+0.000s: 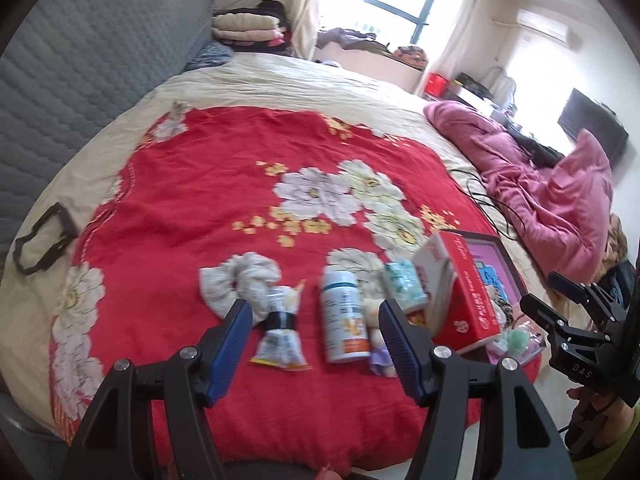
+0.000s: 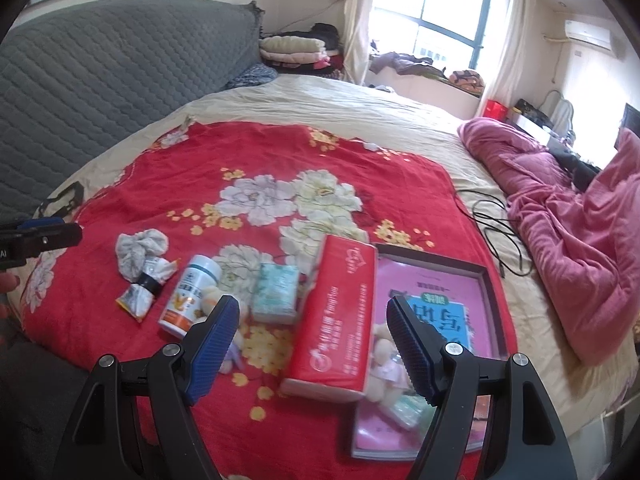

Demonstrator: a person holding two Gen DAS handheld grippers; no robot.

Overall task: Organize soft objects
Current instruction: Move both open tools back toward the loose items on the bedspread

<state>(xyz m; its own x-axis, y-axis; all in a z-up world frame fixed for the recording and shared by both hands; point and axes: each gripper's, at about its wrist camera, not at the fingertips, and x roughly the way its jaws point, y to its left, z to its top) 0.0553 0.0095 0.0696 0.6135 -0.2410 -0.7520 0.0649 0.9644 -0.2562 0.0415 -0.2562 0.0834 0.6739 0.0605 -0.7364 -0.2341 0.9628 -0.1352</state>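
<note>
On the red flowered blanket (image 1: 200,184) lie a knotted grey-white cloth (image 1: 240,280), a banded snack packet (image 1: 280,334), a white bottle (image 1: 344,316), a small plush doll (image 1: 378,340), a teal tissue pack (image 1: 404,284) and a red box (image 1: 464,296). My left gripper (image 1: 314,305) hovers open above the packet and bottle, holding nothing. My right gripper (image 2: 311,300) hangs open and empty over the red box (image 2: 336,312). To its right, a dark-rimmed tray (image 2: 486,280) holds a pink book and another plush doll (image 2: 382,354). Each gripper also shows in the other's view: the right gripper (image 1: 560,300), the left gripper (image 2: 44,236).
A crumpled pink quilt (image 2: 572,232) fills the bed's right side, with a black cable (image 2: 496,232) beside it. A grey quilted headboard (image 1: 80,60) stands at the left, a black strap (image 1: 40,240) lies near the bed edge, and folded clothes (image 2: 296,50) are stacked at the back.
</note>
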